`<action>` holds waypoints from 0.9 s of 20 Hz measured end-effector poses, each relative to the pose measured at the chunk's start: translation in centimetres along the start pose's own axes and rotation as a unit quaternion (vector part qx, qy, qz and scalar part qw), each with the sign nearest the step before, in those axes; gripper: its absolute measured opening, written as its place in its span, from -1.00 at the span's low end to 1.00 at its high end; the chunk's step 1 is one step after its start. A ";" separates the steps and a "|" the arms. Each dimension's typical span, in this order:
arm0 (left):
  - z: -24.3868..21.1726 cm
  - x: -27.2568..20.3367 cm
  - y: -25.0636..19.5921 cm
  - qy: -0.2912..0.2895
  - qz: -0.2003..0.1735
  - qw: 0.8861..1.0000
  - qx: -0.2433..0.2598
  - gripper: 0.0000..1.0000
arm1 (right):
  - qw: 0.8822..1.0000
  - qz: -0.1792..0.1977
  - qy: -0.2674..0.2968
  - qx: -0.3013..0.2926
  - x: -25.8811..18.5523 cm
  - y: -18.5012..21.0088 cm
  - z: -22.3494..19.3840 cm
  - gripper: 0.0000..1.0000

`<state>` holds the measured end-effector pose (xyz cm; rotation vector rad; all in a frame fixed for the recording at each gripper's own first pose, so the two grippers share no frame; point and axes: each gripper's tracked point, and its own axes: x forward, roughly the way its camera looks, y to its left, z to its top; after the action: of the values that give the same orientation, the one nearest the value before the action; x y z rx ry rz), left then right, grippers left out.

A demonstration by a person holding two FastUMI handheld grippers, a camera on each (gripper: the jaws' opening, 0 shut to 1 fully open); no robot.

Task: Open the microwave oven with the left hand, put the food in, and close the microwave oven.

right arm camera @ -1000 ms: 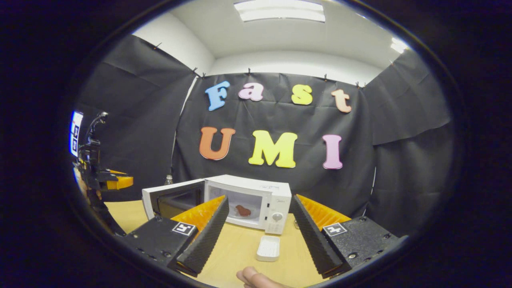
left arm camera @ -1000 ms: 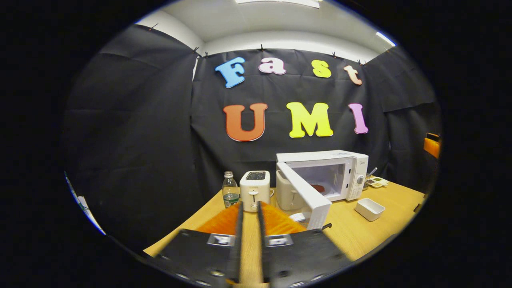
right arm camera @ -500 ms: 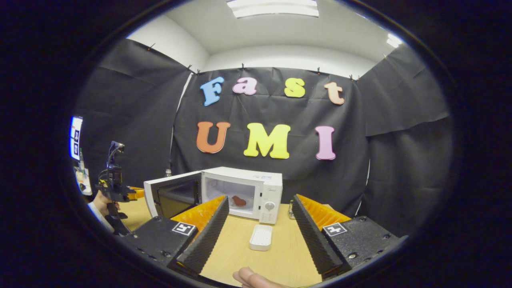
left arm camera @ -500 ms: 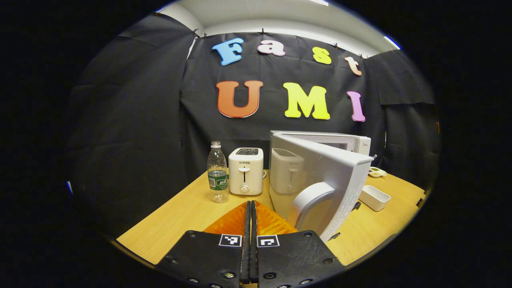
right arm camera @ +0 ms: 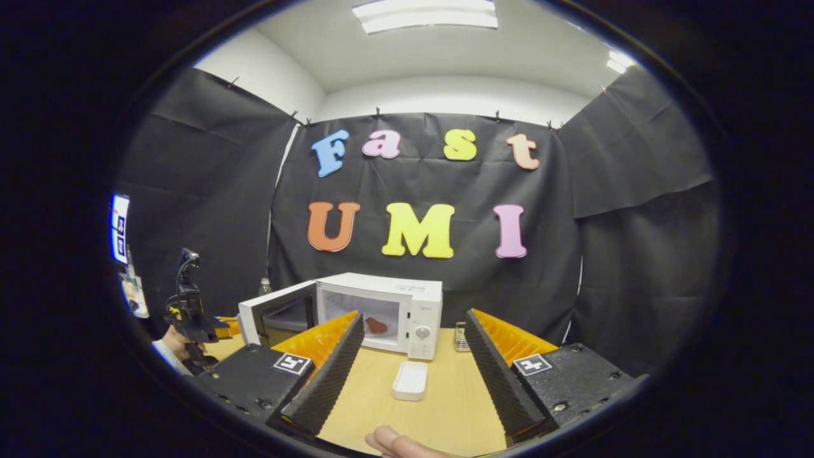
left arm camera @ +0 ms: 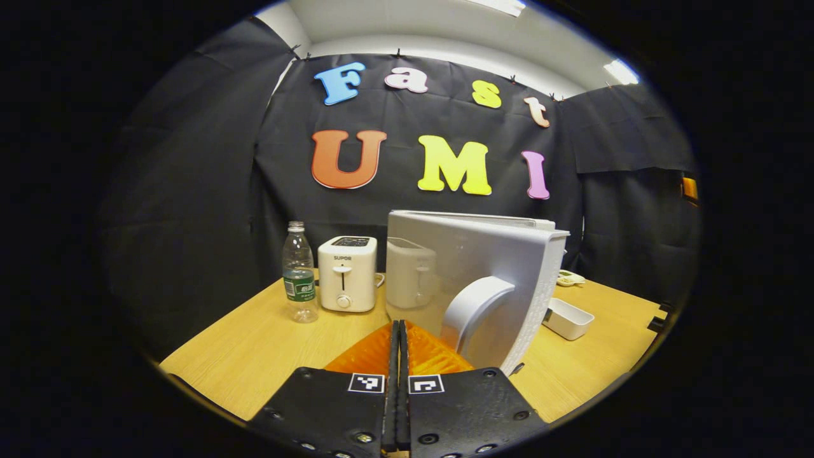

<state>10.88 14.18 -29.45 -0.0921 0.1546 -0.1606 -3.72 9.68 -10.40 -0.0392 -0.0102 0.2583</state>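
The white microwave point(right arm camera: 381, 302) stands at the back of the table with its door point(right arm camera: 276, 312) swung open to the left. A reddish-brown piece of food point(right arm camera: 376, 326) lies inside. In the left gripper view I face the door's outer side point(left arm camera: 470, 254). Its curved handle point(left arm camera: 474, 305) is just ahead and right of my left gripper point(left arm camera: 399, 327), which is shut with nothing in it. The right gripper view shows the left gripper point(right arm camera: 191, 315) beside the door, held by a hand. My right gripper point(right arm camera: 413, 318) is open and empty, well back from the microwave.
A water bottle point(left arm camera: 299, 280) and a white toaster point(left arm camera: 347, 273) stand left of the door on the wooden table point(left arm camera: 254, 350). A white tray point(right arm camera: 410, 380) lies in front of the microwave. A fingertip point(right arm camera: 388, 440) shows at the bottom of the right gripper view.
My left gripper closed its small gap and moved in behind the open door, so the interior is now hidden from it. My right gripper drew back slightly from the microwave.
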 end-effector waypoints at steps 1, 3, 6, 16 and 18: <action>0.3 0.1 -0.8 -0.003 -0.009 1.000 0.002 -1.00 | 1.000 0.003 -0.001 0.001 -0.2 0.1 0.0 0.90; 0.5 0.6 -2.5 -0.008 -0.025 1.000 0.010 -1.00 | 1.000 0.006 -0.001 0.003 -0.6 0.1 0.1 0.92; 0.2 1.8 -4.7 -0.004 -0.042 0.999 0.005 -1.00 | 1.000 0.005 0.001 0.005 -1.0 -0.3 0.4 0.90; -0.3 7.8 -11.6 0.014 -0.070 0.997 0.015 -1.00 | 0.999 -0.011 -0.017 0.028 -2.7 -3.8 1.2 0.90; -0.6 9.1 -13.2 0.020 -0.080 0.996 0.021 -1.00 | 0.999 -0.015 -0.016 0.032 -2.5 -4.6 0.9 1.00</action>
<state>17.66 -0.32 -29.96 -0.0586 0.1846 -0.3253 -4.97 4.65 -9.28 0.0285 -0.0349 0.2298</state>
